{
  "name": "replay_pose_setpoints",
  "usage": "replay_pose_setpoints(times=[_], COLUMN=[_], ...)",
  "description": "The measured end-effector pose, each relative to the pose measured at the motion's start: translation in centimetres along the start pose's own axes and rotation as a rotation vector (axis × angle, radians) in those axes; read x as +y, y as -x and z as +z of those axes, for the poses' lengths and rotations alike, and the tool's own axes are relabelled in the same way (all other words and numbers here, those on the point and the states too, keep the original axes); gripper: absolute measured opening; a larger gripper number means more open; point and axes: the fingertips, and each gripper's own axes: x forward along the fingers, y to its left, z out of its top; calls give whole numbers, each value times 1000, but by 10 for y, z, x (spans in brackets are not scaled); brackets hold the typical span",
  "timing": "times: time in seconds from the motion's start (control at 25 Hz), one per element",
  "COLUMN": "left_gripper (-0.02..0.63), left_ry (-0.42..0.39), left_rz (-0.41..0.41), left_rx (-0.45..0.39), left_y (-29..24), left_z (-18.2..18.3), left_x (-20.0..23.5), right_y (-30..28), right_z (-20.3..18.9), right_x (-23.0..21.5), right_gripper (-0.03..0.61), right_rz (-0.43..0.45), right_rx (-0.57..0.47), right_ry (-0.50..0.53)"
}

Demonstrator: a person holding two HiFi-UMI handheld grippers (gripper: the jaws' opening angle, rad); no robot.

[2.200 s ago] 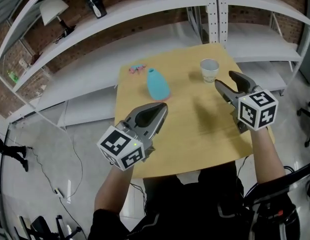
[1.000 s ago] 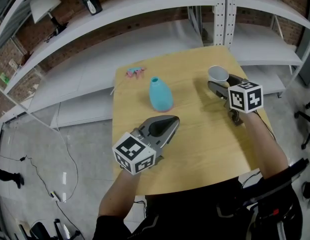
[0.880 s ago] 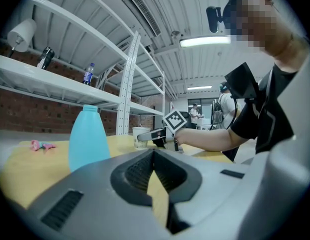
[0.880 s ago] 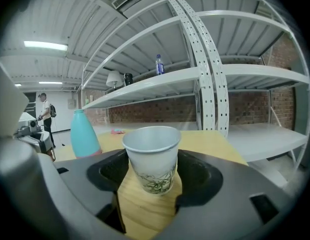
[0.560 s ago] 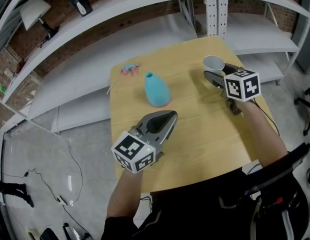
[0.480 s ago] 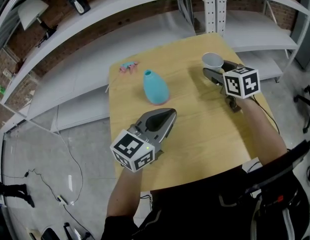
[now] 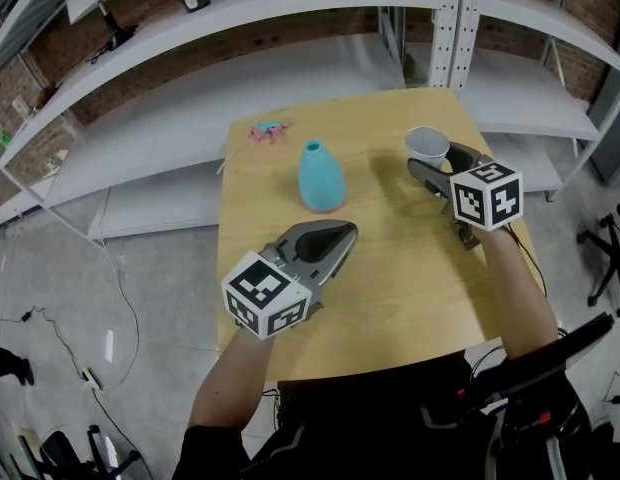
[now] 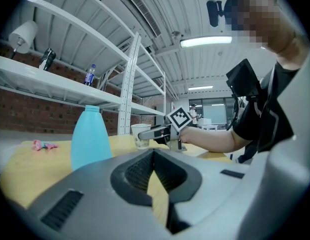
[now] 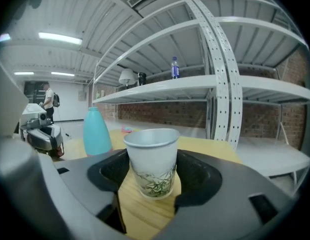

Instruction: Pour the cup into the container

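Pinching cup in right gripper, jaws just closed onto its sides so I can lift and tip; left gripper pressed together, empty, parked short of bottle

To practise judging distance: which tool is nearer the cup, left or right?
Right. The right tool has just been closing its jaws, which now grip the cup; the left tool is well apart, nearer the person.
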Motion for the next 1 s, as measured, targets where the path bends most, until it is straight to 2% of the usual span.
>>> replay_pose_setpoints(times=[0.24,0.72,0.84,1.0], left_gripper=[2,2,2,2], left_ry=[1,3,3,3], left_rz=[8,18,14,13], left_rx=[-1,0,1,-2], left_y=[4,13,14,14], left_z=[1,-2,-2,-1], left_x=[2,2,0,0], right_y=[9,6,4,-4], right_z=[35,87,95,103], right_x=[30,81,91,101], right_gripper=[299,299,299,299], right_rz=[5,-34,-48,-48], right_rx=[-19,16,25,35], right_ry=[154,583,658,708])
